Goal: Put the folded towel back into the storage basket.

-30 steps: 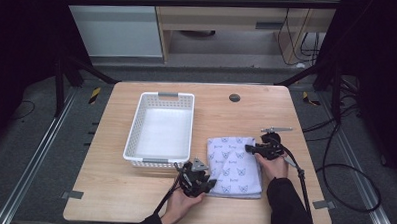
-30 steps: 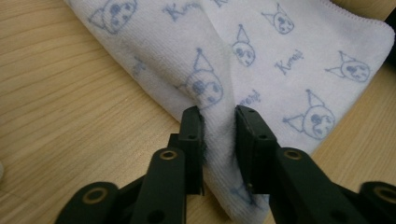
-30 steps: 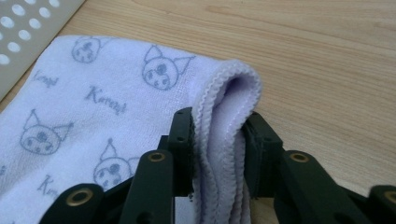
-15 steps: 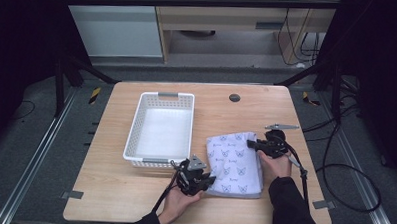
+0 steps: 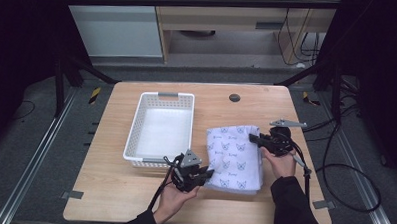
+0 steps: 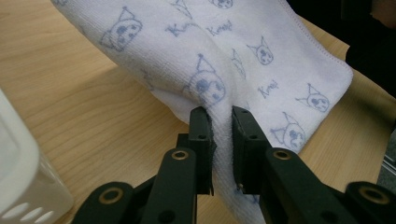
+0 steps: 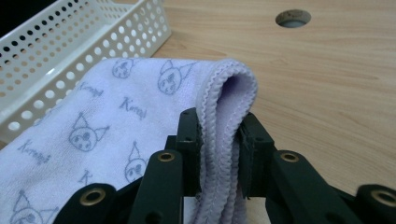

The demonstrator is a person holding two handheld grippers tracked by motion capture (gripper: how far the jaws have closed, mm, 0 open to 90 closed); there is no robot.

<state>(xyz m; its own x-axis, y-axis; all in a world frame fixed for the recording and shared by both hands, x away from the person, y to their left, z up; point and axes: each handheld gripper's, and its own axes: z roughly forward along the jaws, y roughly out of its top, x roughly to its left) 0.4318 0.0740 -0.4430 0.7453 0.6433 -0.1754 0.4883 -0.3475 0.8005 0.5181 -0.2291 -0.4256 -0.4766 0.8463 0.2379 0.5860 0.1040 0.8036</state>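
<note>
Near the lower middle of the high view, a white towel (image 5: 236, 157) printed with small blue cat faces lies on the wooden table (image 5: 113, 199), just right of a white perforated basket (image 5: 161, 128). At the towel's lower left corner sits the left gripper (image 5: 208, 173), held in the person's left hand (image 5: 176, 196), and its jaws have just been closing with the cloth between them. From the left gripper view, the left gripper (image 6: 220, 116) is clamped on a pinched ridge of the towel (image 6: 280, 60), which spreads away toward the upper right of that frame over the table (image 6: 70, 107), with a corner of the basket (image 6: 18, 182) at the lower left edge. At the towel's upper right edge in the high view, the right gripper (image 5: 253, 138) rests in the person's right hand (image 5: 280, 162), and its jaws too have just been closing on the cloth. From the right gripper view, the right gripper (image 7: 219, 126) pinches the folded, stitched hem of the towel (image 7: 116, 121), which loops up over the tips. Across the upper left of that frame runs the basket (image 7: 70, 51), and a round hole (image 7: 293, 17) in the table (image 7: 327, 93) shows at the upper right.
</note>
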